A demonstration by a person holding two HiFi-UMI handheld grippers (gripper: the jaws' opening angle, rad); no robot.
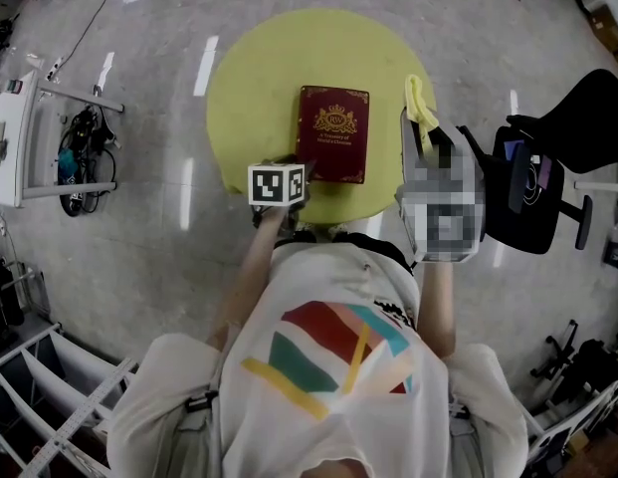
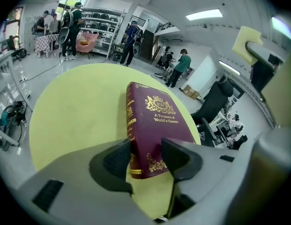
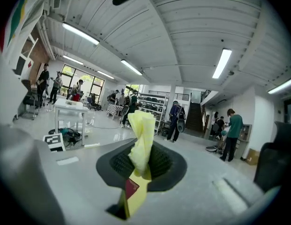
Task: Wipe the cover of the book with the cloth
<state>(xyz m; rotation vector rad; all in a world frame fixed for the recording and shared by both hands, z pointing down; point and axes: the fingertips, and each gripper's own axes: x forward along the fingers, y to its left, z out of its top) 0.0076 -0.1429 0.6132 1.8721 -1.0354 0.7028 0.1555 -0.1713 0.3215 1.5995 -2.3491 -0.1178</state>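
Note:
A maroon book (image 1: 333, 132) with gold print lies flat in the middle of a round yellow table (image 1: 254, 78). My left gripper (image 1: 294, 173) sits at the book's near left corner, under its marker cube. In the left gripper view the jaws (image 2: 147, 158) close on that corner of the book (image 2: 154, 125), one pad against the spine and the other on the cover. My right gripper (image 1: 420, 135) hovers over the table's right edge, raised and apart from the book, shut on a yellow cloth (image 1: 419, 100). In the right gripper view the cloth (image 3: 141, 137) sticks up between the pads.
A black office chair (image 1: 547, 182) stands close on the right of the table. A white rack (image 1: 15, 137) and a tangle of cables (image 1: 85, 157) are on the floor to the left. Several people stand far off by shelves (image 2: 96, 27).

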